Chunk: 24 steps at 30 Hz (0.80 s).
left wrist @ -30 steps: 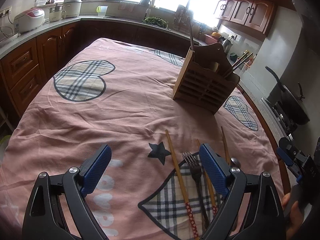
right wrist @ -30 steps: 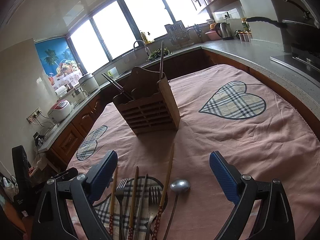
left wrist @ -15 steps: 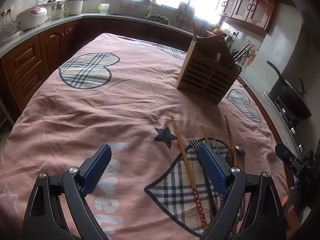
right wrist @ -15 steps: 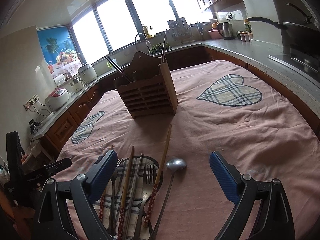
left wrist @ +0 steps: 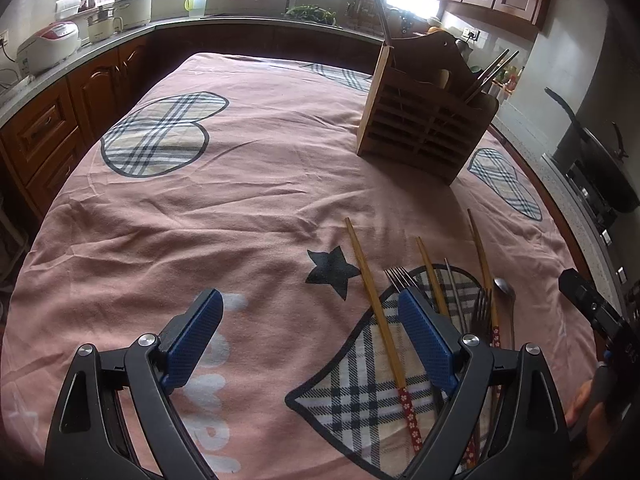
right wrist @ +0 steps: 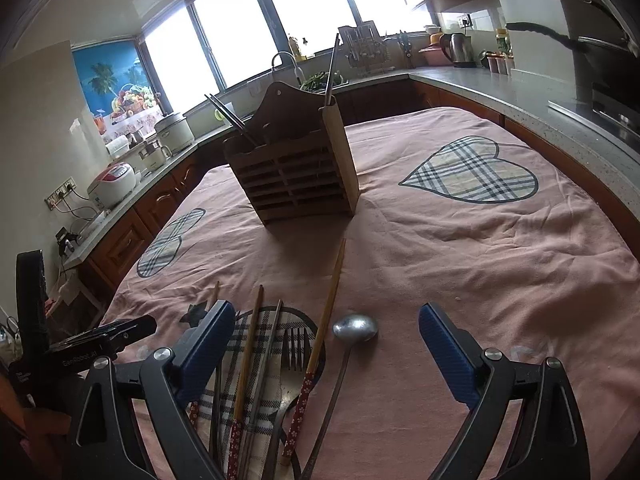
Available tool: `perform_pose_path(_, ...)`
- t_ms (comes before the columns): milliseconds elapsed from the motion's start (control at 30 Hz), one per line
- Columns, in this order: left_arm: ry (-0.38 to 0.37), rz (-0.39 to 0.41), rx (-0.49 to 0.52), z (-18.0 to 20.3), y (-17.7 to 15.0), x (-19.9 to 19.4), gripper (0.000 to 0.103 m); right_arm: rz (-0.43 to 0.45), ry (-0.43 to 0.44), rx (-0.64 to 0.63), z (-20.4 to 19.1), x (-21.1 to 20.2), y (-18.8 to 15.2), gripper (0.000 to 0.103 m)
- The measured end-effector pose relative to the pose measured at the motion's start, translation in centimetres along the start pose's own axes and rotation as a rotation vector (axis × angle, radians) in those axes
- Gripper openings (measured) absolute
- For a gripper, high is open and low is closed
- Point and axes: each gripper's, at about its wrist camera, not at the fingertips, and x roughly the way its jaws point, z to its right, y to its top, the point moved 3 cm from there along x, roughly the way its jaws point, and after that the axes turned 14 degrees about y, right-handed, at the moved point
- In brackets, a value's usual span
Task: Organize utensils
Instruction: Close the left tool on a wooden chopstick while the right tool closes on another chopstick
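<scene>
A wooden utensil holder (left wrist: 426, 128) stands upright on the pink cloth, also in the right wrist view (right wrist: 296, 168), with a few dark utensils in it. Loose utensils lie side by side on a plaid heart: wooden chopsticks (left wrist: 380, 312) (right wrist: 326, 316), forks (left wrist: 400, 280) (right wrist: 296, 350), a metal spoon (left wrist: 505, 288) (right wrist: 355, 327). My left gripper (left wrist: 310, 336) is open and empty above the cloth, its right finger over the utensils. My right gripper (right wrist: 326, 344) is open and empty, with the chopstick, fork and spoon between its fingers.
The table has a wrinkled pink cloth (left wrist: 224, 208) with plaid hearts. Wooden cabinets and a counter with rice cookers (left wrist: 48, 46) lie to the left and behind. A wok (left wrist: 604, 160) sits on the stove to the right. A kettle (right wrist: 460, 50) stands on the far counter.
Both grippers have drawn back and risen a little from the holder, so more of the utensils shows. Both stay open and empty.
</scene>
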Motion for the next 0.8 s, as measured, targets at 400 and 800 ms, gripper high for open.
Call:
perform_pose_path(400, -0.018, -0.077, 0.044, 2.9, 2.1, 3.7, 0.061, -0.126, 0.02, 0.047, 1.5, 5.6, 1.6, 0.063)
perform_pose_path(800, 0.025, -0.107, 0.128, 5.3, 2.5, 6.3, 0.038, -0.197, -0.015, 0.075, 3.3, 10.3, 2.5, 0.042)
